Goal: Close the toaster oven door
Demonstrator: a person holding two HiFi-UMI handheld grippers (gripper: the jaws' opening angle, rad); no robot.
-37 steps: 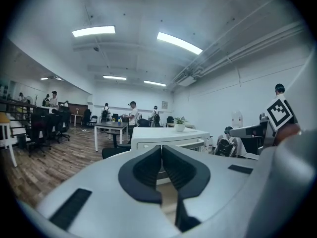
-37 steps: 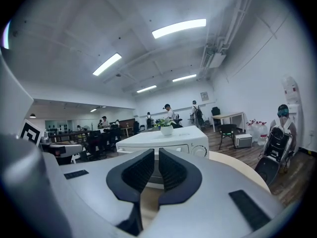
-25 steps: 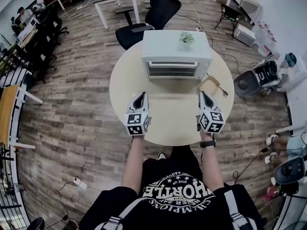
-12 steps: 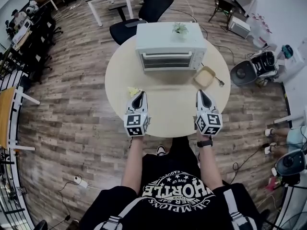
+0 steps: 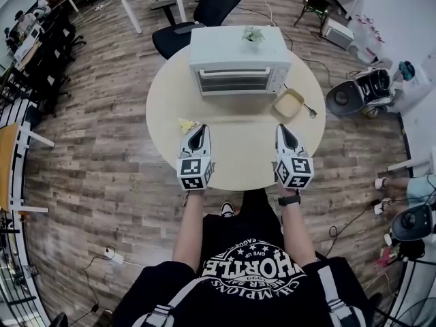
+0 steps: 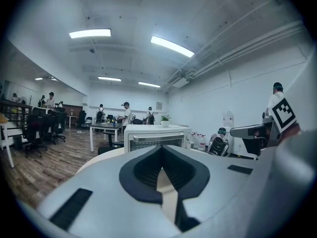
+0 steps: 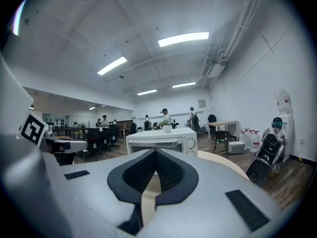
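A white toaster oven stands at the far side of the round beige table, with a small potted plant on top. Its glass door stands upright against the front. Both grippers hover over the near half of the table, well short of the oven. My left gripper is shut and holds nothing; my right gripper is shut and empty too. The left gripper view has the oven straight beyond the shut left gripper. Seen from the right gripper, the oven is likewise ahead.
A small tan tray with a utensil beside it lies at the oven's right front corner. A yellow scrap lies just left of my left gripper. A black office chair stands behind the table, and equipment sits on the floor at right.
The head view has shifted, so the table and oven sit higher in the picture. Both grippers have drawn back slightly from the oven. The yellow scrap now shows beside the left gripper.
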